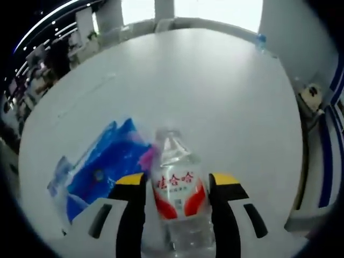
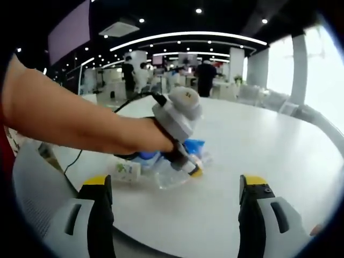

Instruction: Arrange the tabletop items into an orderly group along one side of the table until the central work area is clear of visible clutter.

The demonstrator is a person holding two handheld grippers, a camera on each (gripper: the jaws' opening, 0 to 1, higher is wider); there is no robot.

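Note:
A clear water bottle with a red and white label lies on the white table, between the yellow-tipped jaws of my left gripper. Both jaws press against its sides. A blue plastic packet rests just left of the bottle. In the right gripper view, the left gripper, held by a person's hand, reaches down onto the bottle, with the blue packet behind it. My right gripper hovers open near the table's edge, nothing between its jaws.
A small white and green carton lies left of the bottle. A blue-capped bottle stands at the table's far edge. A grey chair back is near the table edge at lower left. People stand far off in the room.

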